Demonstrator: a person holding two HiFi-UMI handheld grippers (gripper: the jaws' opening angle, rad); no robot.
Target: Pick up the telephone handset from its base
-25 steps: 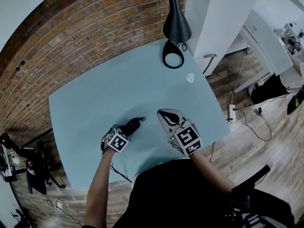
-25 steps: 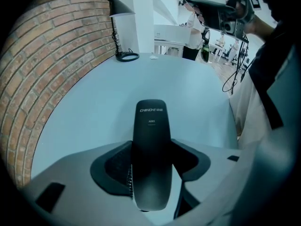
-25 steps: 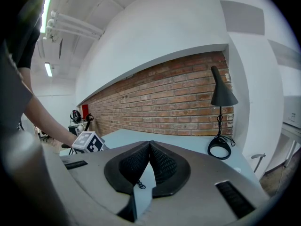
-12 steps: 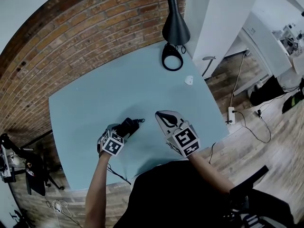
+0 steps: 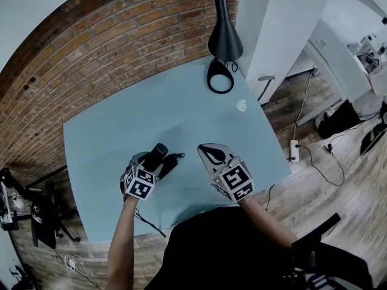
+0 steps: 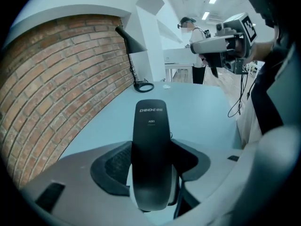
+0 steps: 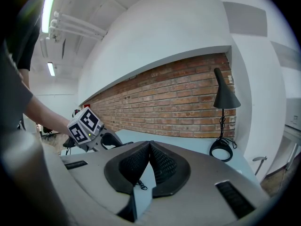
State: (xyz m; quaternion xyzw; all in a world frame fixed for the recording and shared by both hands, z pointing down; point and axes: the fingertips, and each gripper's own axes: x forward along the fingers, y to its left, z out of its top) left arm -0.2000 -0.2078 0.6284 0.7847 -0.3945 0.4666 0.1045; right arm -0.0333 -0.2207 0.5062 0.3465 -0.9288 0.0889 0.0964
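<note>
The black handset [image 6: 151, 126] stands upright in the left gripper [image 6: 151, 166], whose jaws press on its two sides low down, the printed end pointing away from the camera. From the head view it is raised over the near part of the pale blue table [image 5: 115, 125], and a dark shape just beside it on the tabletop looks like the base [image 5: 173, 160], though I cannot tell whether the two touch. The right gripper [image 7: 149, 147] hovers near, on the right, its jaws brought together at the tips with nothing between them. Well apart, at the far corner by the brick wall [image 5: 91, 35], stands a black lamp [image 5: 225, 35], and a small white thing [image 5: 241, 105] lies near it
</note>
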